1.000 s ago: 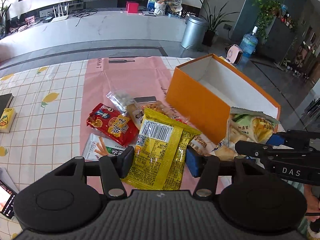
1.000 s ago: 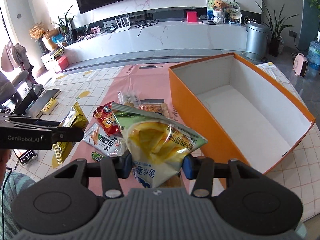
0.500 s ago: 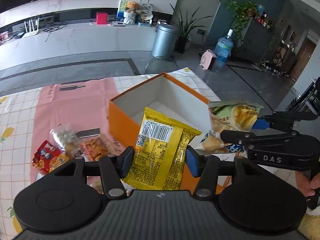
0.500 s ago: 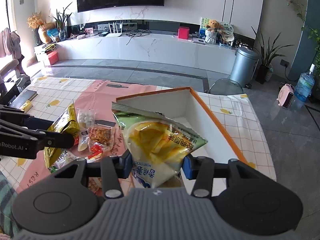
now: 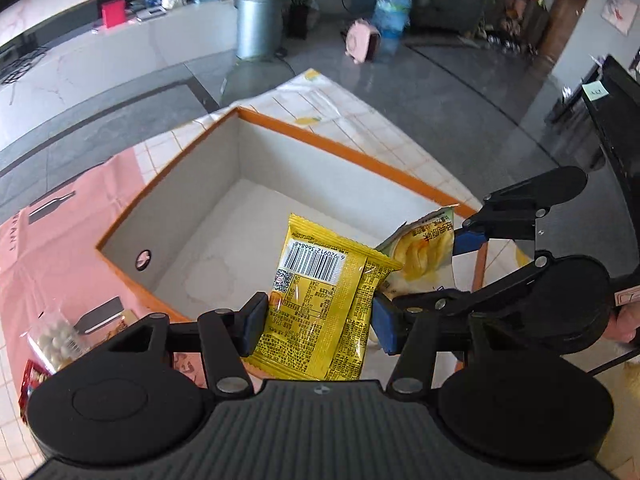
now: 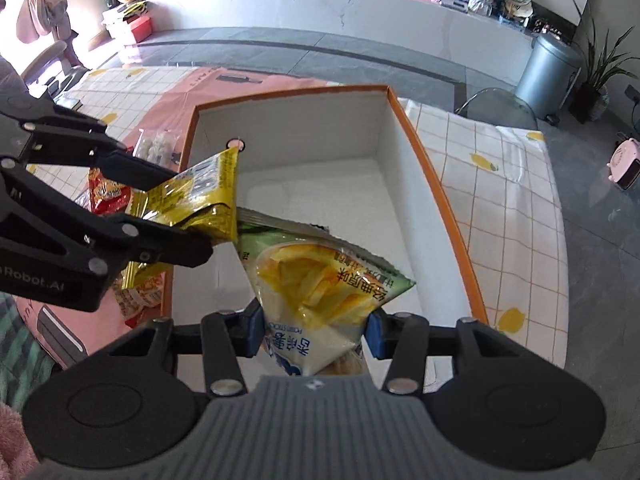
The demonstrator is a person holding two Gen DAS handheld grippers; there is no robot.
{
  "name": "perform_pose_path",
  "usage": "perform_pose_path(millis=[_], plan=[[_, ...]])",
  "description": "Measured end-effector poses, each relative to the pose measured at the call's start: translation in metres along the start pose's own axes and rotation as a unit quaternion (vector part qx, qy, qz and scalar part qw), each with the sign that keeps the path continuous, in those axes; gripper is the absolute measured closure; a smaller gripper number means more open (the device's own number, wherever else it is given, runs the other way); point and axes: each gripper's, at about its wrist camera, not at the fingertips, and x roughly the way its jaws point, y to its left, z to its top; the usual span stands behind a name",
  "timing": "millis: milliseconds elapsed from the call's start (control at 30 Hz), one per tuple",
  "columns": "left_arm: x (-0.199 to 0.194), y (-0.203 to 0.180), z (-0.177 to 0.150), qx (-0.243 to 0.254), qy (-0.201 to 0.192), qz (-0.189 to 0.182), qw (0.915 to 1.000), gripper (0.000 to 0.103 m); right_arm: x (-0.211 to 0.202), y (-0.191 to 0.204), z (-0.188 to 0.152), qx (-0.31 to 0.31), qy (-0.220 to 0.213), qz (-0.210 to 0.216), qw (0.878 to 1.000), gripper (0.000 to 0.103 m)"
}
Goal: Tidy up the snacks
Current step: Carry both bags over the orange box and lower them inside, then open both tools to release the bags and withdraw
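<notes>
Left gripper (image 5: 318, 318), black with blue pads, is clamping a flat, glossy yellow packet (image 5: 324, 308) by its two side edges; the crimped top seam and a white barcode panel are facing the camera, with small print too fine to read. Right gripper (image 6: 314, 330) is pinching a puffy, crinkled chip bag (image 6: 320, 280), green at its serrated seam, yellow chips pictured at the middle, white with blue characters at the end between the pads. Both packets are hanging over the open orange box (image 6: 440, 196), a rectangular carton with smooth white inner walls, a thin orange rim and a round hole in one short wall. The white floor of the box is lying bare beneath them, giving free room on all sides. The two packets are nearly touching at their upper corners. "Robot.AI" is showing on the left tool's arm. Loose snacks (image 5: 52, 340) are resting on the pink mat (image 5: 60, 240) beside the box, on a grid-patterned tablecloth (image 6: 508, 200) with lemons.
</notes>
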Motion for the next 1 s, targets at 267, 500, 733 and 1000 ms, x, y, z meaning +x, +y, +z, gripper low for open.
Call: perform_pose_path(millis=[267, 500, 733, 1000], plan=[[0.048, -0.012, 0.017, 0.062, 0.075, 0.009, 0.9952, 0.041, 0.044, -0.014, 0.009, -0.037, 0.085, 0.033, 0.995, 0.056], [0.08, -0.009, 0.017, 0.062, 0.139, 0.031, 0.9879, 0.041, 0.077, -0.016, 0.008, -0.057, 0.136, 0.039, 0.988, 0.056], [0.091, -0.011, 0.012, 0.074, 0.168, 0.043, 0.982, 0.042, 0.086, -0.026, 0.014, -0.046, 0.157, 0.044, 0.986, 0.054], [0.098, -0.009, 0.007, 0.052, 0.167, 0.039, 0.9839, 0.039, 0.094, -0.021, 0.023, -0.05, 0.163, 0.027, 0.985, 0.052]])
